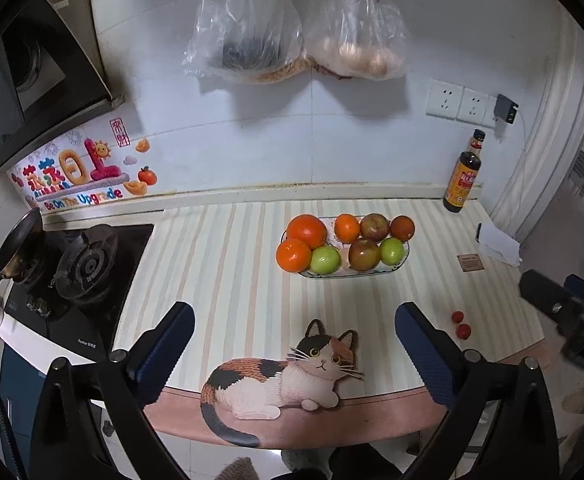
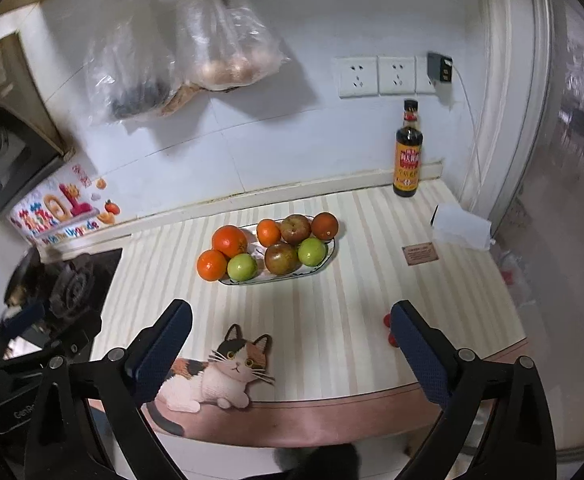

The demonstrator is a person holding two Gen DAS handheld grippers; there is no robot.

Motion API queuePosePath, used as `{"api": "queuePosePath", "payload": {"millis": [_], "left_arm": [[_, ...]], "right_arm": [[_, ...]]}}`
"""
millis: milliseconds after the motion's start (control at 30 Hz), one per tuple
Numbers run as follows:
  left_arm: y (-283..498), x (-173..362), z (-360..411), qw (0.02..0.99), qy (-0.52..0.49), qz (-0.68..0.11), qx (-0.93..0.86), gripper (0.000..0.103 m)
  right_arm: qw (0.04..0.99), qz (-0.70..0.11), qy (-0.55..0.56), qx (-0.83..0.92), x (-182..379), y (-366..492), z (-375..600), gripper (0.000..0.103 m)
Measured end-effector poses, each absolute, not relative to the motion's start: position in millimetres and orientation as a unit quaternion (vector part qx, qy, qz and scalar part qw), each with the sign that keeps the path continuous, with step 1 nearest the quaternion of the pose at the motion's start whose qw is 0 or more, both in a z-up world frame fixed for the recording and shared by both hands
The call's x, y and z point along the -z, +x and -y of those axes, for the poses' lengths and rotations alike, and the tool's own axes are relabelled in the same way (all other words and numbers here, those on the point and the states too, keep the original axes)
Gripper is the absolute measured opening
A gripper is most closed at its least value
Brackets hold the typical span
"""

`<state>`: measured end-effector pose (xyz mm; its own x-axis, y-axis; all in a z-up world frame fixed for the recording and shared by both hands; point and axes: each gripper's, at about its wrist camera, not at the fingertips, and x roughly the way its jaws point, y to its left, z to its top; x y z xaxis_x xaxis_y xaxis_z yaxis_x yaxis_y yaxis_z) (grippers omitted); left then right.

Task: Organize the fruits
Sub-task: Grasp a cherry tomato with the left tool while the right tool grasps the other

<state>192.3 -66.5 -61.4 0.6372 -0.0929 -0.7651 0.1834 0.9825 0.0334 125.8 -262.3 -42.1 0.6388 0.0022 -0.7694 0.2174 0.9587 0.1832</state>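
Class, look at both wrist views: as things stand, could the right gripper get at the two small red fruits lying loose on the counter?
Probably yes. The small red fruits lie apart from the plate, beside the open right gripper, with only bare striped counter around them.

The counter (image 1: pixel 220 264) wears a pale striped cover with a pink front edge. On it lie an oval plate (image 1: pixel 405 254) heaped with fruit, a dark sauce bottle (image 1: pixel 463 178) (upright, by the wall), white paper (image 1: pixel 499 242), a brown card (image 1: pixel 470 262), two small red tomatoes (image 1: pixel 460 325), and a cat-shaped mat (image 1: pixel 276 380) overhanging the front edge.
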Motion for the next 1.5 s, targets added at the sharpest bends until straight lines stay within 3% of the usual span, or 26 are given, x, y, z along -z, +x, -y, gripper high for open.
{"api": "queuePosePath", "payload": {"millis": [167,400,467,533,567,767,867,933,1333,1400,1500], "left_arm": [[215.7,92.2,91.9,0.891,0.071,-0.443,0.063,0.103],[251.5,152.3,145.3,0.857,0.105,-0.501,0.059,0.103],[259.7,171.5,162.3,0.846,0.118,-0.516,0.061,0.103],[266.6,190.3,177.9,0.835,0.128,-0.532,0.062,0.103],[270.0,199.9,186.1,0.829,0.133,-0.54,0.064,0.103],[291.1,241.2,233.6,0.796,0.152,-0.581,0.083,0.103],[295.3,251.8,250.9,0.786,0.152,-0.591,0.097,0.103],[297.9,259.7,264.0,0.779,0.15,-0.599,0.109,0.103],[294.7,313.5,352.1,0.715,0.177,-0.647,0.197,0.102],[292.6,321.3,368.3,0.707,0.174,-0.65,0.218,0.1],[288.1,331.4,389.1,0.695,0.191,-0.651,0.238,0.086]], "right_arm": [[0.873,-0.449,0.178,0.06,82.8,146.5,311.6,0.101],[0.812,-0.534,0.213,0.099,197.7,172.6,390.8,0.101],[0.792,-0.555,0.233,0.099,237.1,174.9,409.7,0.096],[0.776,-0.573,0.246,0.092,270.6,178.7,421.0,0.075],[0.769,-0.581,0.252,0.088,283.3,180.2,423.8,0.07],[0.748,-0.606,0.263,0.063,344.0,193.7,430.4,0.057],[0.758,-0.6,0.248,0.058,352.2,196.4,426.3,0.047],[0.767,-0.598,0.228,0.053,351.6,200.0,420.0,0.032],[0.792,-0.56,0.237,0.064,324.7,181.7,468.3,0.032],[0.79,-0.561,0.234,0.076,323.4,177.0,480.2,0.032],[0.785,-0.563,0.242,0.092,326.3,168.2,497.5,0.032]]}}
